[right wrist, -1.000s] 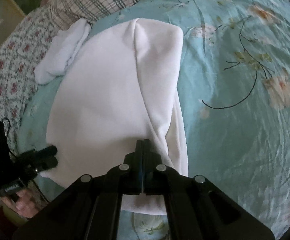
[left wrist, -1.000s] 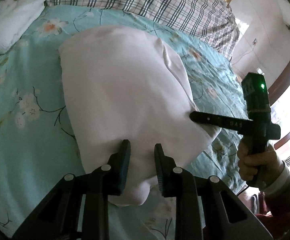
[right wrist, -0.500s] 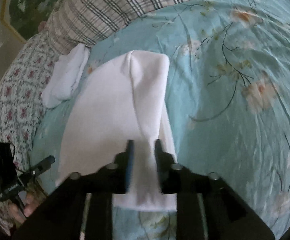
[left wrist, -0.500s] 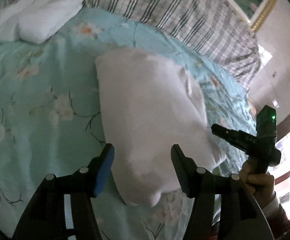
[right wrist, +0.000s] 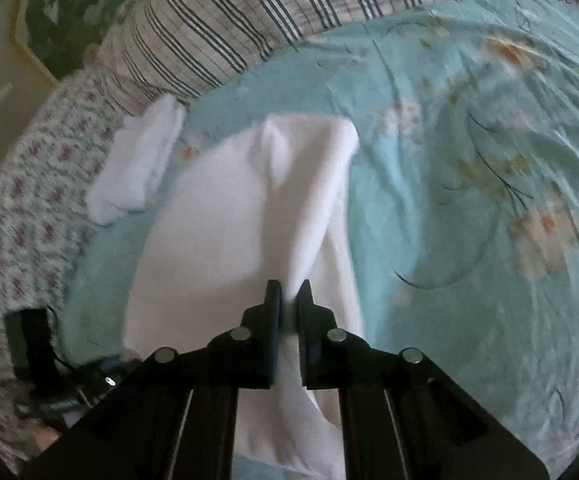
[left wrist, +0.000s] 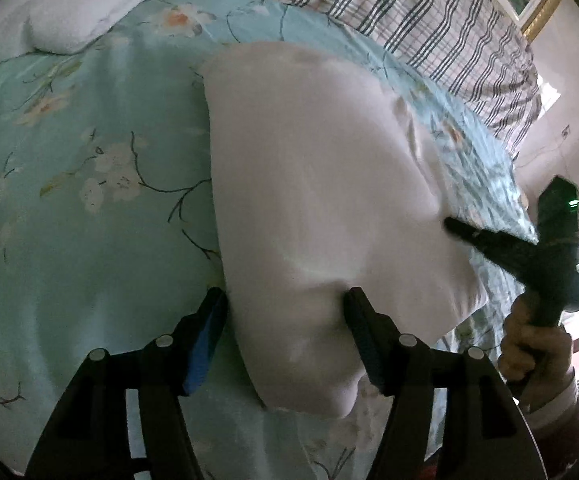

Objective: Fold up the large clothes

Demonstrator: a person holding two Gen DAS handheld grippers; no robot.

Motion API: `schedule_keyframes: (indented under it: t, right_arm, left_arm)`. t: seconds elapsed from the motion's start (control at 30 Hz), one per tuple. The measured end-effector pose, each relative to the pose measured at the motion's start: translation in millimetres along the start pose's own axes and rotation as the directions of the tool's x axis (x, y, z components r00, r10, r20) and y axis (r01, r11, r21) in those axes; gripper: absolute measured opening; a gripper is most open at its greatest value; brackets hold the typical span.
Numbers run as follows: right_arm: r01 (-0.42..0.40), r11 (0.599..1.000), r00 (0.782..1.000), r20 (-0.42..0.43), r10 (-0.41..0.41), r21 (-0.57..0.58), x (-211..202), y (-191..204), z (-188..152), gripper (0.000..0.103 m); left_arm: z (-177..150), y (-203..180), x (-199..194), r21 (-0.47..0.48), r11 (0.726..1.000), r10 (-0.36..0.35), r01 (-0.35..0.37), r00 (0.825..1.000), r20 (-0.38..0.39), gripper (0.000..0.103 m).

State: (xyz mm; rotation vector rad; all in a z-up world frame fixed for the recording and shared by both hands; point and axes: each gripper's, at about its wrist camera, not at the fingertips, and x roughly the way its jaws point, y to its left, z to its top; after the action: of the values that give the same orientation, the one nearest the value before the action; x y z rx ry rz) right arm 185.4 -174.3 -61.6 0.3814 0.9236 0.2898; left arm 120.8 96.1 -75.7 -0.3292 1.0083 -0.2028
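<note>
A white garment [left wrist: 321,200] lies folded on the teal flowered bedsheet [left wrist: 89,240]. My left gripper [left wrist: 285,312] straddles its near corner. Its jaws are opening wide, with the cloth lying loose between them and one finger at the cloth's left edge. In the right wrist view my right gripper [right wrist: 289,296] is closing on a raised ridge of the white garment [right wrist: 217,240], which runs taut from the jaws to the far edge. From the left wrist view the right gripper [left wrist: 453,226] sits at the garment's right edge, held by a hand [left wrist: 529,344].
A second folded white cloth [left wrist: 69,12] lies at the far left of the bed, also seen as the white cloth [right wrist: 137,168]. A plaid quilt [left wrist: 409,12] runs along the back. A flowered cover [right wrist: 21,200] hangs at the bed's side. Bare sheet [right wrist: 469,200] stretches to the right.
The left jaws went from nearly shut on the garment's corner to wide apart. The right jaws parted, then came together again on a fold of cloth, which now stands up in a ridge.
</note>
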Motion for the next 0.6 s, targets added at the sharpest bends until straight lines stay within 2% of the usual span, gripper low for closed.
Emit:
schedule_keyframes:
  t: [0.07, 0.1, 0.17, 0.2, 0.27, 0.4, 0.5, 0.6]
  right_arm:
    - [0.038, 0.999, 0.998, -0.048, -0.036, 0.036, 12.0, -13.1, -5.0, 0.007]
    - [0.034, 0.997, 0.999, -0.041, -0.031, 0.069, 9.8, -18.0, -6.5, 0.007]
    - [0.061, 0.996, 0.997, 0.032, -0.063, 0.069, -10.0, -15.0, -6.0, 0.008]
    - [0.051, 0.998, 0.996, 0.077, -0.055, 0.045, -21.7, -9.5, -5.3, 0.008]
    - [0.023, 1.0, 0.993, 0.115, -0.023, -0.002, -33.8, 3.0, -2.9, 0.008]
    - [-0.007, 0.996, 1.0, 0.01, 0.008, -0.092, -14.2, 27.6, -8.0, 0.009]
    - [0.068, 0.991, 0.994, -0.078, -0.078, -0.119, 15.6, 22.3, -20.1, 0.008]
    - [0.09, 0.984, 0.995, -0.038, -0.097, -0.152, 14.5, 18.1, -23.9, 0.008]
  left_arm:
    - [-1.1, -3.2, 1.5, 0.013, 1.0, 0.028, -0.028, 1.0, 0.006, 0.068]
    - [-2.2, -4.7, 0.6, 0.019, 0.999, 0.044, -0.044, 0.999, 0.011, 0.068]
    - [-2.9, -7.3, 0.5, 0.032, 0.998, 0.062, -0.062, 0.998, 0.014, 0.068]
    - [-3.0, -8.2, 0.3, 0.039, 0.997, 0.07, -0.071, 0.997, 0.015, 0.068]
    - [-3.4, -10.1, 0.2, 0.046, 0.995, 0.083, -0.084, 0.996, 0.018, 0.069]
    - [-3.5, -9.8, 0.2, 0.056, 0.993, 0.099, -0.1, 0.995, 0.023, 0.071]
    - [-4.6, -10.7, 1.6, 0.078, 0.99, 0.113, -0.114, 0.993, 0.026, 0.074]
    - [-5.2, -10.0, 1.3, 0.084, 0.988, 0.129, -0.132, 0.991, 0.034, 0.076]
